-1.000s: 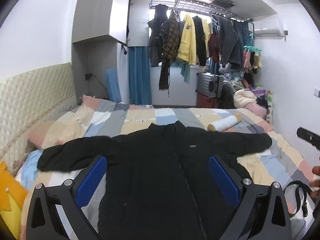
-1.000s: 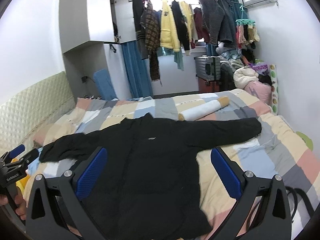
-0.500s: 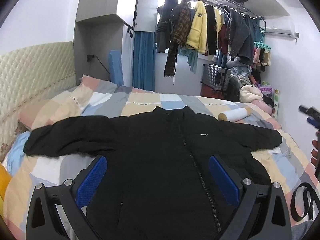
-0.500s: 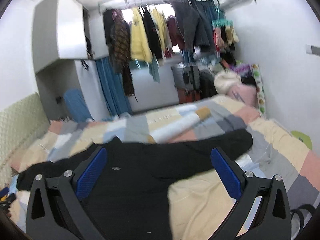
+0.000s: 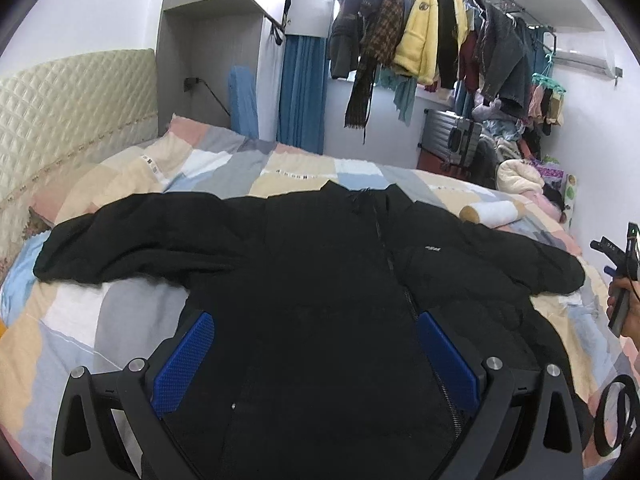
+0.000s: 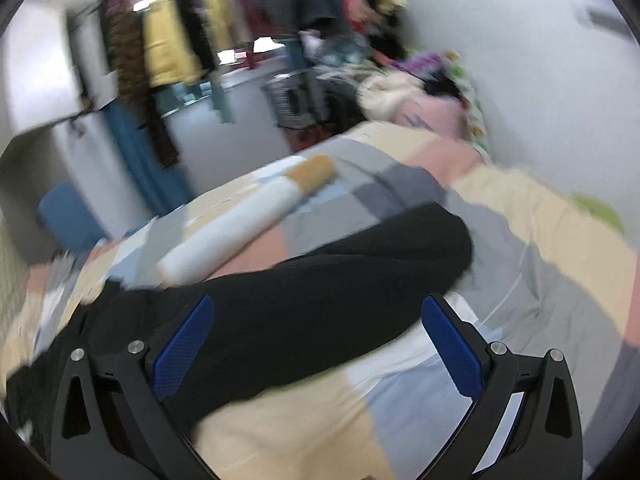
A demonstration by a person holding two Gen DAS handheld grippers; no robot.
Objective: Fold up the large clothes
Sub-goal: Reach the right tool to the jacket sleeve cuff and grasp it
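Note:
A black zip-up jacket (image 5: 320, 280) lies flat, front up, on the patchwork bed (image 5: 72, 332), both sleeves spread out sideways. My left gripper (image 5: 316, 356) is open and empty above the jacket's lower body. My right gripper (image 6: 316, 340) is open and empty over the jacket's right sleeve (image 6: 340, 280), whose cuff lies ahead and to the right of the gripper. The right wrist view is blurred. The right gripper's body also shows at the right edge of the left wrist view (image 5: 620, 264), held in a hand.
A white and tan bolster (image 6: 248, 216) lies on the bed beyond the right sleeve. A quilted headboard (image 5: 60, 108) stands at the left. Clothes hang on a rail (image 5: 420, 32) at the back, above a suitcase (image 5: 452, 140). A black strap (image 5: 612, 412) lies at the bed's right edge.
The right gripper has swung right and moved down toward the right sleeve. The left gripper has moved closer over the jacket and turned a little left.

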